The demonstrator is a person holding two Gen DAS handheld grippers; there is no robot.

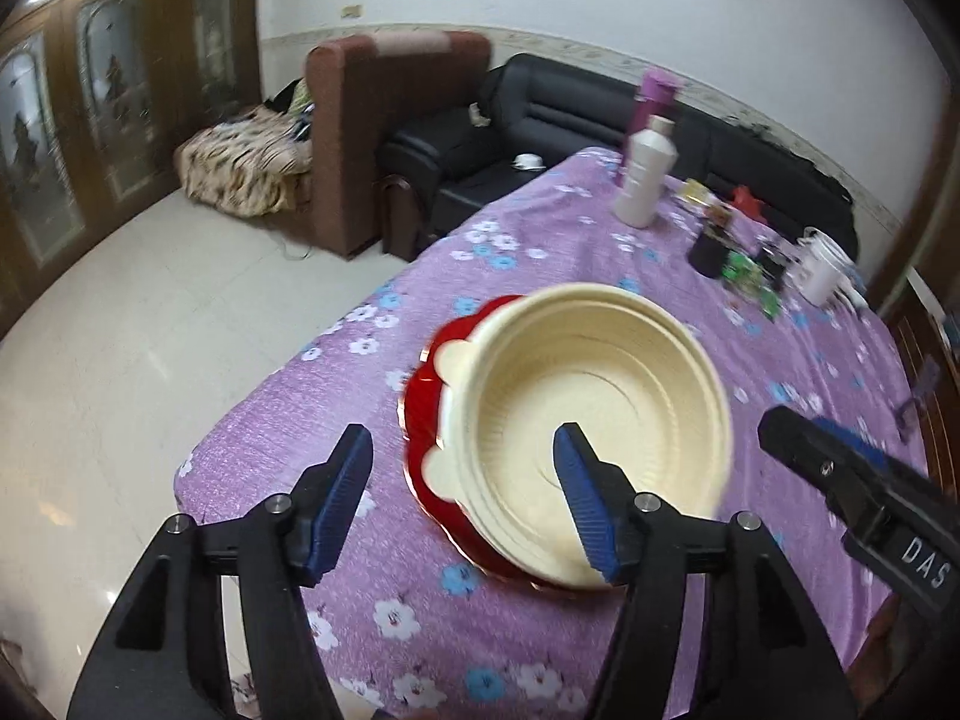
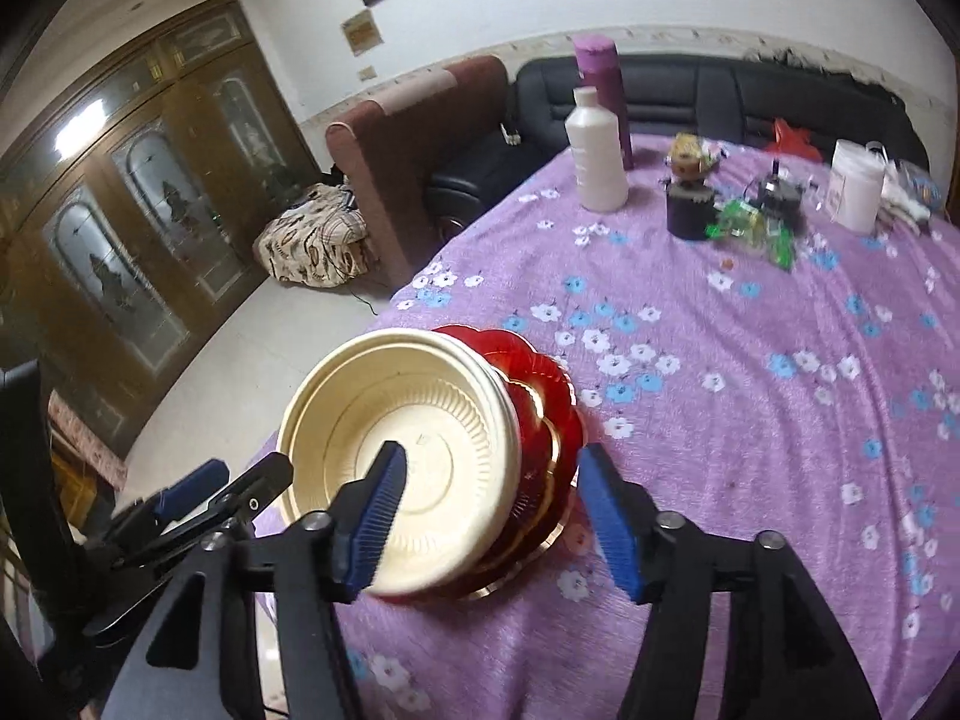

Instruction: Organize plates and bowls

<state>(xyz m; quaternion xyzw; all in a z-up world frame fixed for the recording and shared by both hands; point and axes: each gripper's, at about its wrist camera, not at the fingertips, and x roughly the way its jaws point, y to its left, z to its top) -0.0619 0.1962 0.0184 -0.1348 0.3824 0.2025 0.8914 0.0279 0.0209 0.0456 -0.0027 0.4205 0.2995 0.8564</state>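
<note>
Both tongs hang over the near corner of the purple flowered tablecloth (image 2: 750, 420), and both stand wide apart with nothing between the pads. The left gripper (image 1: 462, 498) looks down past the left edge of the stack; the right gripper (image 2: 498, 516) straddles the stack's right rim from above, one blue pad over the bowl, the other out past the plates.

The stack itself: a cream ribbed plastic bowl (image 1: 591, 420), apparently several nested, sits on the red scalloped plates with a gold edge (image 2: 540, 420), near the table's front edge and slightly off-centre toward the left, so red shows mostly on one side.

The bowl looks thin, light and a little flexible, so a hard pinch may bow the wall. Its rolled rim is the likely hold, one pad inside, one outside. The red plates look glossy and stiffer, probably slippery; whether glass or plastic cannot be told, so they deserve care as breakables. Their scalloped lip overhanging the cloth is the place to catch them.

Far back stand a white plastic bottle (image 2: 594, 150) and a purple flask (image 2: 600, 84), well clear.
</note>
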